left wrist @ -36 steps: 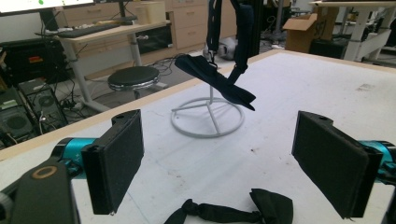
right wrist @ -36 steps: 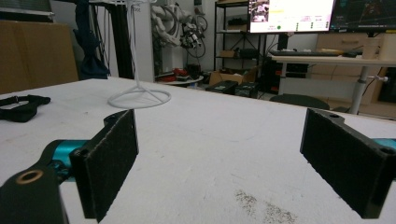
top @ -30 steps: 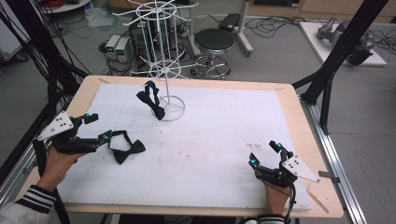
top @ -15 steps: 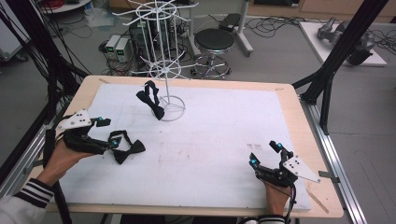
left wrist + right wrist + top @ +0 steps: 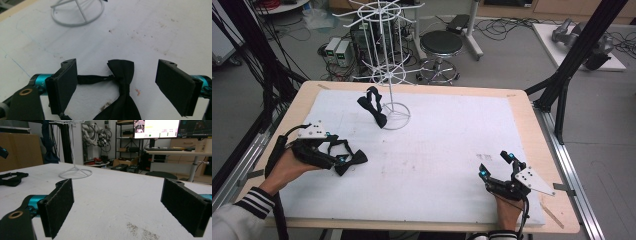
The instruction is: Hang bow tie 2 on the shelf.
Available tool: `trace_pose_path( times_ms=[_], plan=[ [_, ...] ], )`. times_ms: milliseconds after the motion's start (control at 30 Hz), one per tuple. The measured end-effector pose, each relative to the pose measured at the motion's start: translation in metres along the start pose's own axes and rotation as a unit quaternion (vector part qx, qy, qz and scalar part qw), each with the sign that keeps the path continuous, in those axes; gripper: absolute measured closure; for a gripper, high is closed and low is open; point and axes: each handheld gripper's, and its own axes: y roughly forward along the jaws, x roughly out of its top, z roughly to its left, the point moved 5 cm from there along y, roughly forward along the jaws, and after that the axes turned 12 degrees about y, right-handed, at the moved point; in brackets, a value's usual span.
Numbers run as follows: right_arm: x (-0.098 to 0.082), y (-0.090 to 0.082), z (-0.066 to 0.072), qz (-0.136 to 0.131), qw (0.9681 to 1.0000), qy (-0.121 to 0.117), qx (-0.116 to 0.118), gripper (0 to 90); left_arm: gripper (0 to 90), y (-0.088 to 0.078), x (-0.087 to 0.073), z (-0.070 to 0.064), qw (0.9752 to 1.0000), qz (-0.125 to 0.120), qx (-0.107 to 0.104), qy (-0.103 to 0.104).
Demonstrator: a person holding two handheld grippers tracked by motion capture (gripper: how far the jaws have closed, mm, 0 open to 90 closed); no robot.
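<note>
From above, the left gripper (image 5: 343,159) sits low over the near-left part of the white mat (image 5: 452,145), right at a black bow tie (image 5: 351,161) that lies flat there with its strap looping back under the tool. A second bow tie (image 5: 373,106) hangs on the white wire rack (image 5: 384,75), whose ring base stands on the far-left part of the mat. The right gripper (image 5: 497,165) rests near the front right corner, well apart from both ties, with nothing between its jaws.

In the left gripper view, the jaws stand wide apart with the bow tie (image 5: 122,92) lying between them on the mat, its thin strap (image 5: 93,79) running off towards the left pad (image 5: 63,87). Neither pad looks to press the cloth; I judge it is framed, not gripped. The rack's ring base (image 5: 77,15) lies beyond.

In the right gripper view, the jaws are spread wide over bare mat, holding nothing; the rack base (image 5: 75,173) stands far off, and a black strap (image 5: 12,178) lies at the left edge.

The step in hand looks like picking up the loose tie for hanging. Next, I'd say, the left jaws must close on the knot or strap, pinching cloth rather than sliding over it, then lift it towards a free hook.
</note>
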Motion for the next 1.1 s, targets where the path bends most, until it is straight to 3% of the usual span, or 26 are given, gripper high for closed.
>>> trace_pose_path(
  times_ms=[433,700,1100],
  plan=[
    [0.000,0.000,0.000,0.000,1.0000,0.000,0.000,10.8,23.1,0.013,-0.004,-0.004,0.9980,0.062,-0.013,0.006],
    [0.000,0.000,0.000,-0.003,1.0000,0.000,0.001,10.8,26.4,0.020,-0.009,-0.007,0.9949,0.097,-0.026,0.002],
    [0.000,0.000,0.000,-0.002,1.0000,0.003,0.001,10.8,32.6,0.029,-0.012,-0.012,0.9905,0.130,-0.046,0.000]
  ],
)
